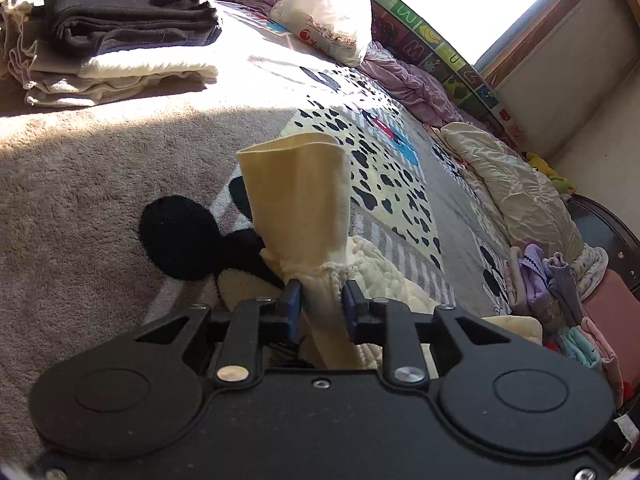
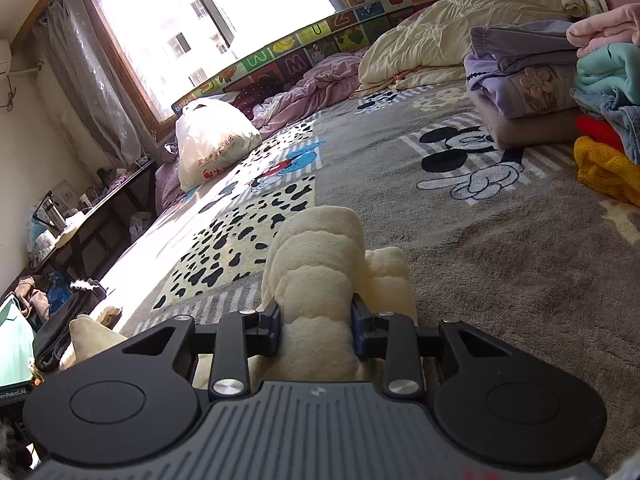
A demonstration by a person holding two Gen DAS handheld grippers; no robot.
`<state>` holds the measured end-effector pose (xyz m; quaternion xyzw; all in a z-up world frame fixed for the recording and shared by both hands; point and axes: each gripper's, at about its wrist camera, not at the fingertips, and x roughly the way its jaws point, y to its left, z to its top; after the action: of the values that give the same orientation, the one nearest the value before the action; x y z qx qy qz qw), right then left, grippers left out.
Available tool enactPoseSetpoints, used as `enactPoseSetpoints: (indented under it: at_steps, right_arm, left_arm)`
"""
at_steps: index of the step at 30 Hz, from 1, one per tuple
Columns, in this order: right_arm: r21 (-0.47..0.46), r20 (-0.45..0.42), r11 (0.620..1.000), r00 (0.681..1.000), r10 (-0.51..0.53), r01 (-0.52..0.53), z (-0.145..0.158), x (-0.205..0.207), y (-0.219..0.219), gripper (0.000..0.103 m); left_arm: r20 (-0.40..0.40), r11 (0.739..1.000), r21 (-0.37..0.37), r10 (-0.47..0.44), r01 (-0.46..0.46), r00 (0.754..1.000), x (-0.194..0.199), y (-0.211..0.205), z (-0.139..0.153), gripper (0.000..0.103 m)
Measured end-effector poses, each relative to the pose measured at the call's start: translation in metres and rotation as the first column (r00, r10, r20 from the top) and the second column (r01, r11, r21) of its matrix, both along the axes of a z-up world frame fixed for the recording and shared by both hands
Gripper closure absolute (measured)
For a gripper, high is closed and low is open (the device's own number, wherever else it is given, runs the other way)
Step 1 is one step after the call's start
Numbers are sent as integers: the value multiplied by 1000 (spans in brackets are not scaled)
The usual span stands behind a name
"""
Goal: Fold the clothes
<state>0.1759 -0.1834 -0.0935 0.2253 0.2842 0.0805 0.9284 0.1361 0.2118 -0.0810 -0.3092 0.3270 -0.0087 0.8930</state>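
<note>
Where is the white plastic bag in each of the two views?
Left wrist view: the white bag lies at top centre, on the blanket's sunlit far end.
Right wrist view: the bag lies left of centre, below the window.
Shared landmark: the alphabet mat standing just behind it.

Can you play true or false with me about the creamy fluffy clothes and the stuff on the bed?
1. Both grippers have cream garment fabric between their fingers. True.
2. The white plastic bag sits by the window. True.
3. The blanket shows a dinosaur. False: it shows a cartoon mouse and black spots.
4. The right gripper is empty. False: fluffy cream fabric fills it.
5. A dark folded garment tops a pile. True.
</note>
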Motion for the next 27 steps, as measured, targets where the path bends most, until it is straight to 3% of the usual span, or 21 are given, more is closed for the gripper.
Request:
enactPoseSetpoints:
  at_steps: [3, 5, 6, 8, 11, 15, 16, 17, 18, 21, 24, 27]
  right_arm:
    - [-51, -56, 999, 998, 1, -4, -7, -4, 3, 49]
    - [-65, -50, 998, 999, 6, -10, -8, -10, 2, 45]
    - [-68, -52, 998, 999, 2, -5, -8, -12, 0, 37]
    - [-62, -61, 998, 998, -5, 1, -10, -13, -5, 29]
    - [-48, -76, 999, 997, -6, 2, -16, -11, -12, 27]
    - [-42, -87, 999, 996, 27, -31, -24, -3, -14, 31]
    - [-42, -90, 998, 995, 41, -45, -25, 0, -13, 35]
    - [-47, -94, 997, 994, 52, -56, -27, 2, -12, 40]
    - [-52, -94, 997, 994, 61, -66, -28, 4, -12, 44]
    - [-58, -70, 995, 994, 82, -87, -27, 8, -13, 54]
    - [-64, -30, 995, 997, 76, -77, -21, 9, -14, 59]
    - [-47, 28, 998, 999, 42, -41, -14, 11, -18, 63]
  left_arm:
    - [-5, 998, -5, 57, -57, 998, -5, 10, 3, 50]
    - [8, 996, -23, 81, -81, 997, -8, 16, 7, 41]
    - [6, 995, -28, 96, -96, 995, -8, 18, 7, 38]
    - [0, 991, -36, 126, -126, 992, -8, 21, 7, 38]
    - [-22, 987, -48, 150, -151, 988, 2, 23, 1, 38]
    - [-27, 990, -77, 116, -117, 993, 22, 24, -6, 37]
    - [-31, 993, -67, 94, -96, 995, 28, 20, -11, 38]
    - [-34, 996, -55, 74, -76, 997, 33, 15, -15, 53]
    - [-45, 997, -47, 53, -55, 998, 39, 10, -20, 79]
    - [-15, 1000, 30, -9, 9, 1000, 55, -4, -22, 86]
    - [81, 997, 49, -57, 53, 995, 69, -10, -11, 90]
    - [222, 996, 50, -77, 68, 972, 78, -13, -5, 91]
